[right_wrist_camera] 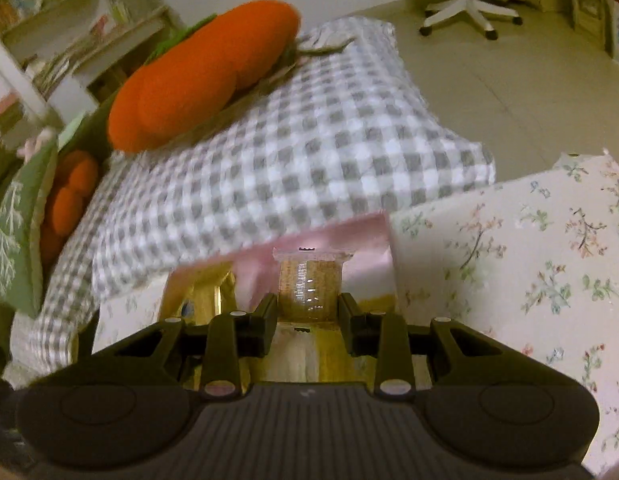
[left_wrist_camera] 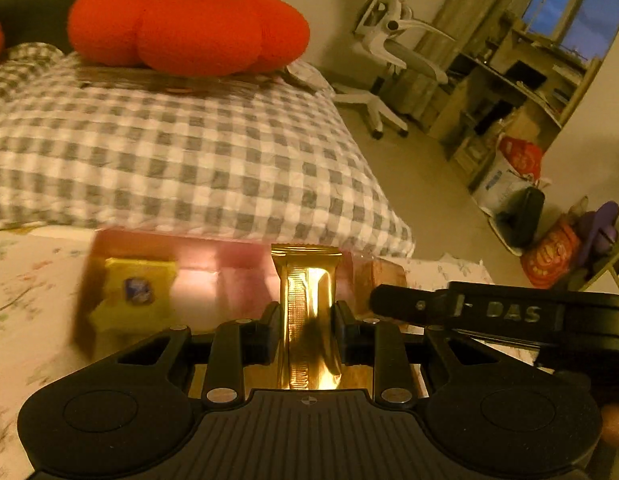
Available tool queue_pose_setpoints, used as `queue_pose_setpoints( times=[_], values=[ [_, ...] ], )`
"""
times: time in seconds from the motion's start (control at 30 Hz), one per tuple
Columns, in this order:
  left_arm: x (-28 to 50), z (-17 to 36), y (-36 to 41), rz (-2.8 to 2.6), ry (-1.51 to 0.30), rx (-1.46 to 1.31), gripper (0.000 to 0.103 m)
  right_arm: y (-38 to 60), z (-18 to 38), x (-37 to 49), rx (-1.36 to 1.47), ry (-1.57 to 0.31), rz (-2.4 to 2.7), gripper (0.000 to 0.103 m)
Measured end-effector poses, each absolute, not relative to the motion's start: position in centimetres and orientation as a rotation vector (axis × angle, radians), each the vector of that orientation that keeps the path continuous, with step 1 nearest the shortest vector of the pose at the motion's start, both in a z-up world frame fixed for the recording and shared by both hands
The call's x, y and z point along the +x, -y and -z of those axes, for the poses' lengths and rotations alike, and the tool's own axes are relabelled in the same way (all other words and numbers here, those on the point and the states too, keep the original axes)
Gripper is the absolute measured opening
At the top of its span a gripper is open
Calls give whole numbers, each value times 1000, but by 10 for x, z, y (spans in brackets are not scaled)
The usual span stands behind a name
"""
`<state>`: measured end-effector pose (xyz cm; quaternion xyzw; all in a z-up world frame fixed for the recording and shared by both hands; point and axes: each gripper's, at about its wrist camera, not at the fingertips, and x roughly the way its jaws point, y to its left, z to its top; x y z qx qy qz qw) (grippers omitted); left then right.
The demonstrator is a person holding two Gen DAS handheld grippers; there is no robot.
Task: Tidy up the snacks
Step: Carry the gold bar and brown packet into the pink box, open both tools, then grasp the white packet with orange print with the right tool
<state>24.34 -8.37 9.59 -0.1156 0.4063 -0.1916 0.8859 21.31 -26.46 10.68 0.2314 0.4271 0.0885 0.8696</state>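
Gold packet (left_wrist_camera: 307, 312) in left tongs (left_wrist_camera: 307, 320), two snacks boxed.

Before you: a grey-and-white checked pillow (left_wrist_camera: 189, 160), a white swivel office chair (left_wrist_camera: 385, 52) on pale floor (left_wrist_camera: 421, 184), and possibly dusk-blue windows (left_wrist_camera: 569, 8).

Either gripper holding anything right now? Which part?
Both. Left gripper clamps the gold foil packet across its middle; right gripper pinches the clear-wrapped brown snack by its near end.

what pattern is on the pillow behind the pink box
Grey and white checks on the pillow, clearest in the left wrist view.
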Motion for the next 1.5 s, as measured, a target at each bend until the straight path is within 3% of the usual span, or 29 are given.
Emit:
queue_pose_setpoints(
  times=[0.33, 0.4, 0.47, 0.57, 0.93, 1.13, 1.37, 1.5],
  values=[
    [271, -59, 89, 343, -863, -359, 25, 274, -72, 235, 608, -903, -174, 32],
    [268, -61, 91, 342, -854, -348, 27, 278, -69, 232, 645, -900, -160, 32],
    [265, -66, 90, 355, -847, -333, 35, 284, -69, 229, 680, -890, -152, 43],
    [259, -80, 79, 322, -824, -316, 45, 290, -79, 220, 697, -876, -140, 47],
    [201, -137, 46, 255, -860, -167, 50, 265, -126, 174, 534, -932, -169, 54],
    [162, -139, 29, 202, -956, -103, 57, 239, -134, 142, 476, -1031, -191, 57],
    [116, -136, 2, 155, -1002, -42, 70, 214, -139, 110, 416, -1111, -199, 72],
    [100, -129, -8, 133, -1030, -85, 72, 202, -133, 102, 389, -1154, -227, 73]
  ],
)
